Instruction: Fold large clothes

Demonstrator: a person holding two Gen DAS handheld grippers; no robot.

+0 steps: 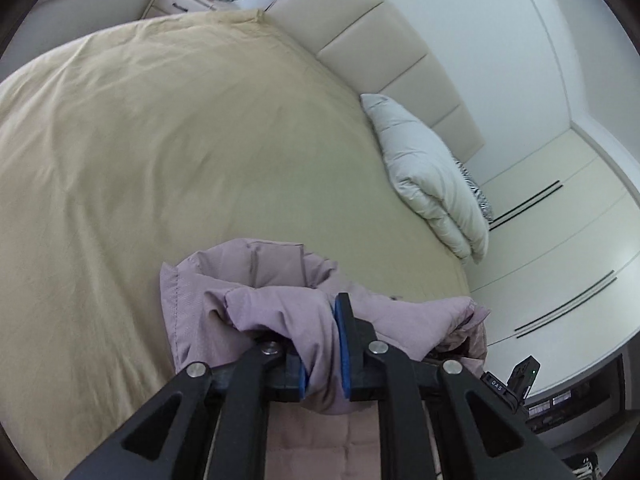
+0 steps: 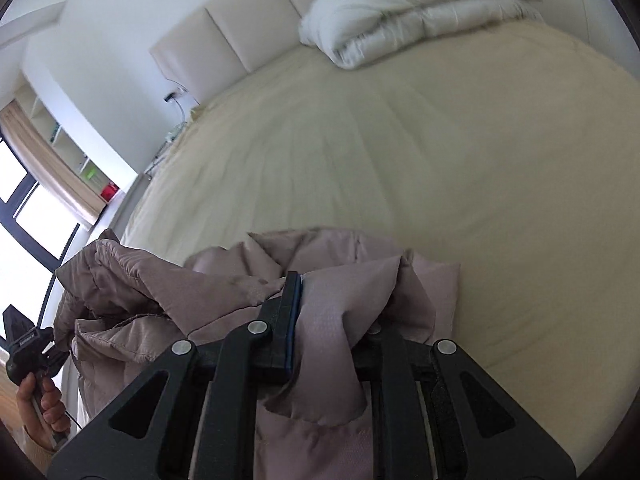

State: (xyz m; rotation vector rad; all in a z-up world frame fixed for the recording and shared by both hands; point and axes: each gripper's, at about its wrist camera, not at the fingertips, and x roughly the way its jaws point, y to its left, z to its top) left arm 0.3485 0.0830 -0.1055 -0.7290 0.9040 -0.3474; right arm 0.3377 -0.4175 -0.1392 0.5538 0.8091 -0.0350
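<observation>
Over the near edge of the bed, the mauve padded jacket hangs bunched between my two grippers, its bulk right at the fingers and a length of it dropping below them out of view. I judge the coming move to be laying it out on the sheet, and that turns on this: the open bed lies straight ahead of both grippers, beyond the jacket, with the garment stretched sideways from one hand to the other, neither hand clearly nearer the bed. My left gripper is clamped on a thick fold of it, blue pads pressing the cloth from both sides. My right gripper is likewise closed on the jacket, one finger buried under the fabric. The jacket is quilted, soft and puffy, matte, with a stitched hem and a collar-like band standing up at the front. In the right wrist view my left hand grips its handle beside the hanging cloth. A folded white duvet sits at the far corner by the headboard, well apart from the jacket.
</observation>
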